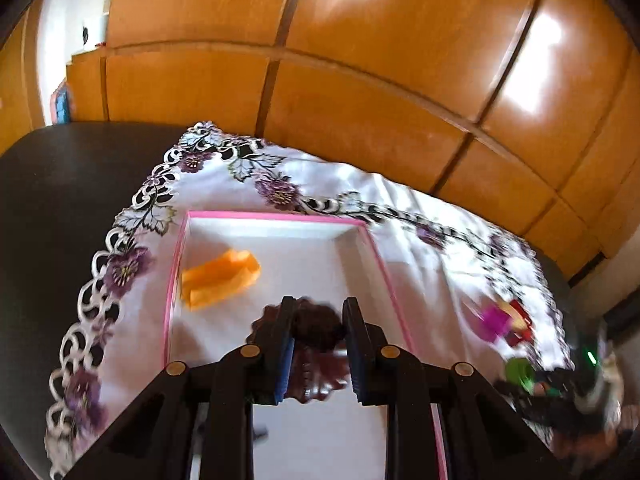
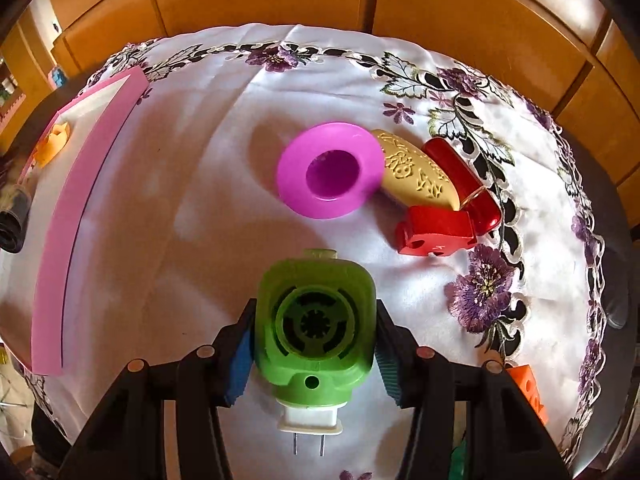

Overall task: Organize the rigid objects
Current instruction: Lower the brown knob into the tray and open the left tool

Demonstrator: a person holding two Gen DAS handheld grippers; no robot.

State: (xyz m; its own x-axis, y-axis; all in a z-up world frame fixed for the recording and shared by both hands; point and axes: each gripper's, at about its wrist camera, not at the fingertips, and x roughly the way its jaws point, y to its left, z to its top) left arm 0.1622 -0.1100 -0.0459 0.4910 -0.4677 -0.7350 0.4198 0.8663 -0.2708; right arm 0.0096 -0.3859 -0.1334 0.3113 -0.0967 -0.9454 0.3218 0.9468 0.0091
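Observation:
My left gripper (image 1: 318,312) is over the pink-rimmed white tray (image 1: 276,216) with a dark brown scalloped piece (image 1: 316,326) between its fingers; the view is blurred and the right finger stands a little apart from it. An orange piece (image 1: 220,278) lies in the tray. My right gripper (image 2: 316,320) is shut on a green plug-in device (image 2: 316,320) with a white plug, held over the cloth. A magenta cup (image 2: 330,170), a tan embossed oval (image 2: 416,172), a red cylinder (image 2: 460,168) and a red block (image 2: 438,230) lie beyond it. The tray shows at the left in the right wrist view (image 2: 80,208).
A white embroidered cloth (image 2: 200,160) covers a dark round table (image 1: 60,200). Wooden cabinets (image 1: 360,80) stand behind. An orange block (image 2: 528,388) lies near the right gripper at the cloth's edge. A dark cylindrical object (image 2: 14,220) sits at the far left.

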